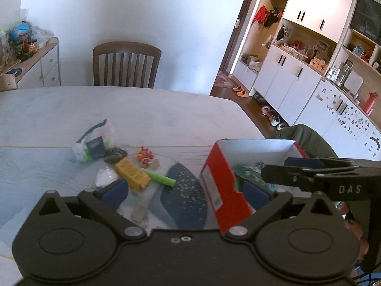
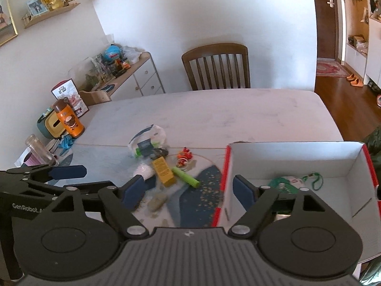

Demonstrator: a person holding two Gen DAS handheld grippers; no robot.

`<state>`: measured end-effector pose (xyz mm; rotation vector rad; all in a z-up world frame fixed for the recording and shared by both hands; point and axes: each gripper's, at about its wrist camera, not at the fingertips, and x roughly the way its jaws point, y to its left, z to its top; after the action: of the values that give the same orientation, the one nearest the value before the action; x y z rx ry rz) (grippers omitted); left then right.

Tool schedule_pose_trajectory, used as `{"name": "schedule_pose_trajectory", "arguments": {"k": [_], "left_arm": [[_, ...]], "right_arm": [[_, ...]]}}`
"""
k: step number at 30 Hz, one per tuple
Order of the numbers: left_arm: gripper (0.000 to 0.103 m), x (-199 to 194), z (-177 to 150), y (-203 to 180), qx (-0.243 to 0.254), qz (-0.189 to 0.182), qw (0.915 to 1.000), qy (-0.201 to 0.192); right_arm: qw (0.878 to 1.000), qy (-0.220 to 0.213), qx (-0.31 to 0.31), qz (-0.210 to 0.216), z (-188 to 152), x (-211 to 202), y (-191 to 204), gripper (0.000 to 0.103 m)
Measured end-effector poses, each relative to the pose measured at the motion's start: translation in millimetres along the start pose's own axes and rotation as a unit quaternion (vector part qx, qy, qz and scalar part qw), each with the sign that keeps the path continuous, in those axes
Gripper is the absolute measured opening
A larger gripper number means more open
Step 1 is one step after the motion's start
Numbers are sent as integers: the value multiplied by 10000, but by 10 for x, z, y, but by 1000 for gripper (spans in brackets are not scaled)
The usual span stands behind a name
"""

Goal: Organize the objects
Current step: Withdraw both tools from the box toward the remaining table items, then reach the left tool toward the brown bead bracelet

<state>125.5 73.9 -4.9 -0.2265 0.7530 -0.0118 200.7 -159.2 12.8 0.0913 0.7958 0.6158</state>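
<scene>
Only a green trinket [image 2: 283,182] lies in the red box [image 2: 357,166] while the yellow block [image 2: 163,171], green tube [image 2: 185,177] and bag [image 2: 147,140] wait outside, both grippers [image 1: 185,188] [image 2: 189,190] spread and empty.

Pale table [image 2: 214,109] — red box [image 2: 371,166], yellow block [image 2: 164,171], green tube [image 2: 185,177], plastic bag [image 2: 152,134]

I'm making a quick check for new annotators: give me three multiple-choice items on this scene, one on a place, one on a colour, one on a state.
1. Where is the green beaded item?
A in the box
B on the chair
C under the yellow block

2. What colour is the box outside?
A blue
B red
C black

3. How is the right gripper?
A shut on the green tube
B shut, empty
C open, empty

Key: 1 A, it lies on the box floor; 2 B, red walls show; 3 C, its pads stand wide apart.
</scene>
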Motion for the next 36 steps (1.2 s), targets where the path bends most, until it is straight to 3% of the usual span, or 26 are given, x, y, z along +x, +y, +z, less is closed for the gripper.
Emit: {"name": "schedule_pose_trajectory", "arguments": {"k": [14,36], "left_arm": [[103,31,-106,648,156,-3,9999,-73],[102,791,-420,1522,365,288,9973,568]], "right_arm": [[9998,157,83,-13,-16,453,486,84],[9961,698,-504,-168,-22,1559,910,84]]}}
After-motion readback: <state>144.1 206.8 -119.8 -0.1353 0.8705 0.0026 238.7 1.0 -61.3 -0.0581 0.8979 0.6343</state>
